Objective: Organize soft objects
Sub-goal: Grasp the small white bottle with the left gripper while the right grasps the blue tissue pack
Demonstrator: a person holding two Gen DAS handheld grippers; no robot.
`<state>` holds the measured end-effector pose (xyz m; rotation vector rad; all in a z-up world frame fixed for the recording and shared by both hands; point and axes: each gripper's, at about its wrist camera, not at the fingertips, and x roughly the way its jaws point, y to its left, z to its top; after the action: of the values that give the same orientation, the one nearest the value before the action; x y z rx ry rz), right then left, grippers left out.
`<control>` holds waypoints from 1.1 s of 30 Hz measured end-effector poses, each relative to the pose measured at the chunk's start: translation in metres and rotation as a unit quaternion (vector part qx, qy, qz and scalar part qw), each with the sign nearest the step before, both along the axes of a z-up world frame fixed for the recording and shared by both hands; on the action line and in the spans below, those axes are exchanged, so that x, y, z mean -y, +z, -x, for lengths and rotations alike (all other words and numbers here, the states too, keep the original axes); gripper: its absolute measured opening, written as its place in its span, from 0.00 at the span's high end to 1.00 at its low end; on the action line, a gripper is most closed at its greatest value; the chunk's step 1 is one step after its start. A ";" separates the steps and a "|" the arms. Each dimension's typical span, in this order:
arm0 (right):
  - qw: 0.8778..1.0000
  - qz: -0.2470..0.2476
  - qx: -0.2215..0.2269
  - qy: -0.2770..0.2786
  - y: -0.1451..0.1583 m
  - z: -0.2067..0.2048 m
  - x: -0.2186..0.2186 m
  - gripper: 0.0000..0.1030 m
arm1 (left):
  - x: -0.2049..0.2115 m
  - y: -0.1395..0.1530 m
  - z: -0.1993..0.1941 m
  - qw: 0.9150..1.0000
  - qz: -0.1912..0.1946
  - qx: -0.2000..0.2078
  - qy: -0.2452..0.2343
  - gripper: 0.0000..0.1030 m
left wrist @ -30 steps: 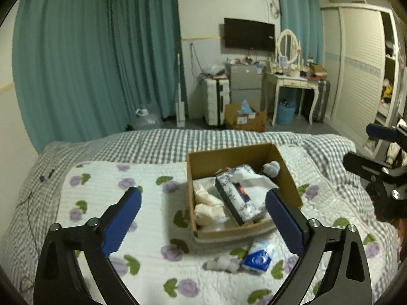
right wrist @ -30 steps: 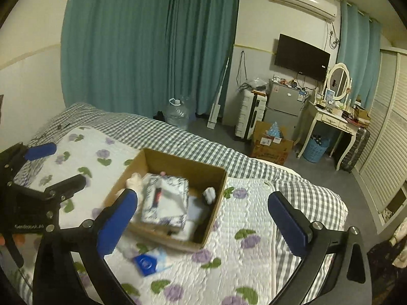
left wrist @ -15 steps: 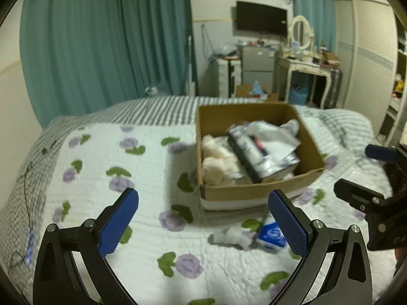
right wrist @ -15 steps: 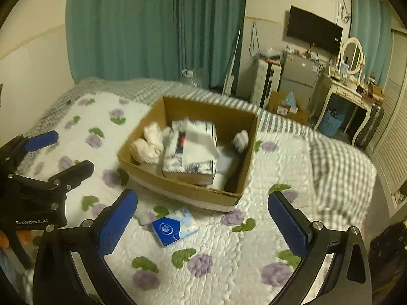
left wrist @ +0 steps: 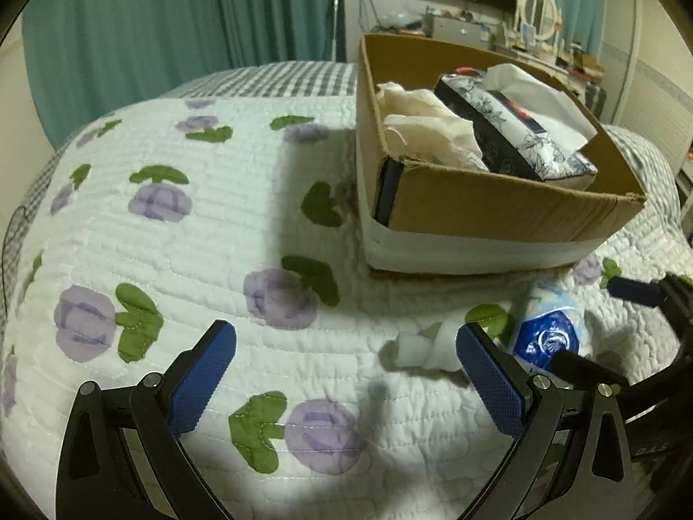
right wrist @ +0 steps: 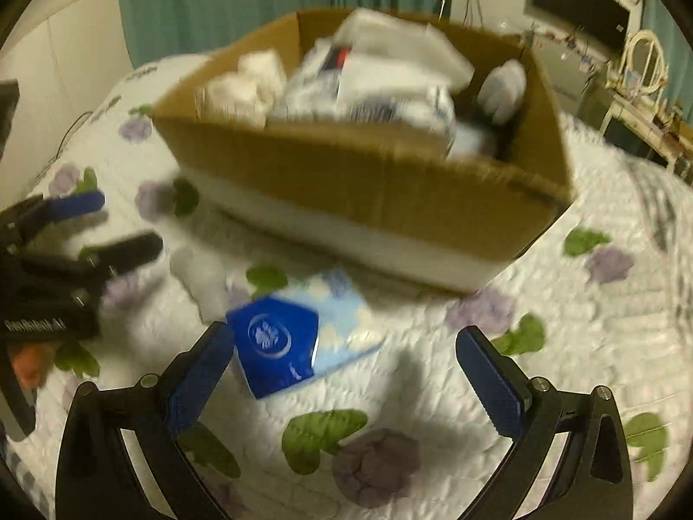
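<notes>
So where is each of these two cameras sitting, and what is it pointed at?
Left wrist: rides the left gripper, low over the quilt, facing the cardboard box; its own blue fingers show, with the right gripper at the right edge.
Right wrist: rides the right gripper, facing the blue tissue pack and the box; the left gripper shows at left.
Both share box, pack and quilt.

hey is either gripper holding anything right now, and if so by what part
Nothing is held. The left gripper and right gripper are both open and empty above the quilt; the blue tissue pack lies loose beside the right one's finger.
</notes>
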<state>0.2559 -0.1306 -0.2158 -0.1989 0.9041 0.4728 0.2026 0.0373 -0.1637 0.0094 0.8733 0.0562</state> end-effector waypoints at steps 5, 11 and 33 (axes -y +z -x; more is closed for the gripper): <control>1.000 -0.004 -0.013 0.011 -0.010 -0.004 -0.008 0.00 | 0.004 -0.003 -0.002 1.000 -0.008 -0.004 -0.006 0.00; 0.999 0.015 -0.023 0.039 -0.024 -0.004 -0.024 0.21 | 0.005 -0.008 -0.007 1.000 -0.004 -0.012 -0.012 0.01; 0.998 -0.022 0.010 -0.050 0.005 0.002 0.021 0.25 | 0.046 -0.042 -0.032 0.995 0.011 -0.055 -0.086 0.53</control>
<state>0.2543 -0.1519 -0.2104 -0.1176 0.8799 0.3961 0.2345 -0.0088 -0.2057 0.0680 0.9807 -0.1170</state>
